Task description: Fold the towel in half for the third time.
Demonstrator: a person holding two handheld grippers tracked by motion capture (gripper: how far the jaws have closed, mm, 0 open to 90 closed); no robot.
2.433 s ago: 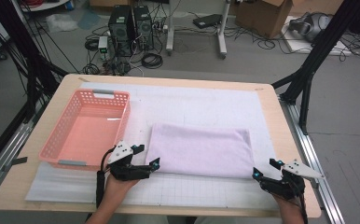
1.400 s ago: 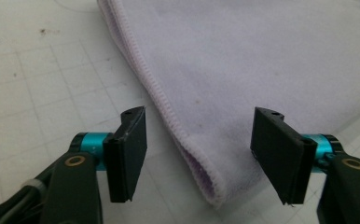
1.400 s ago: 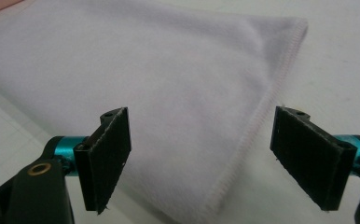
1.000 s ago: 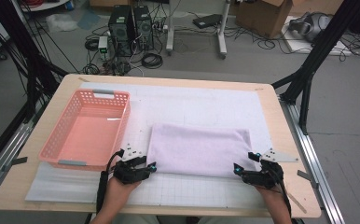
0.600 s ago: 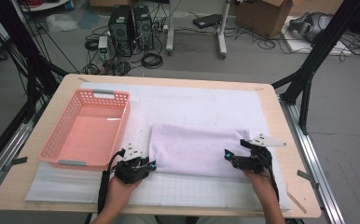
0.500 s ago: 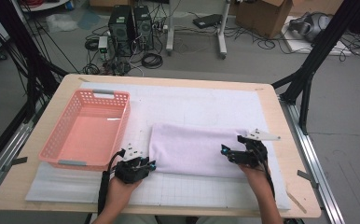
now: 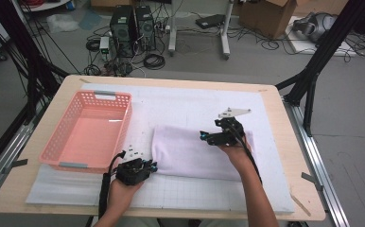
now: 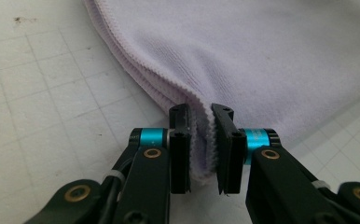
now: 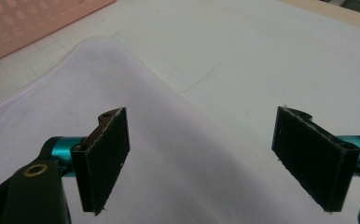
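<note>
Two hand-held grippers, black bodies. Left gripper [image 8: 200, 149]: flat black rectangular fingers [image 8: 180, 149], cyan anodised collars behind each, brass-coloured screw heads at the linkage pivots, white cable ties on the arms. Right gripper [image 9: 215, 161]: same black fingers [image 9: 104, 158] with worn, pale-edged pads, cyan collars, one brass-coloured screw. Grey three-cornered plate [image 7: 234, 112] on top. Black cable [image 7: 106, 182] trailing from each. Forearms bare, no sleeves.

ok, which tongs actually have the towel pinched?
The left tongs: jaws closed on the lilac towel's near corner edge. The right tongs hover wide open over its far side.
</note>
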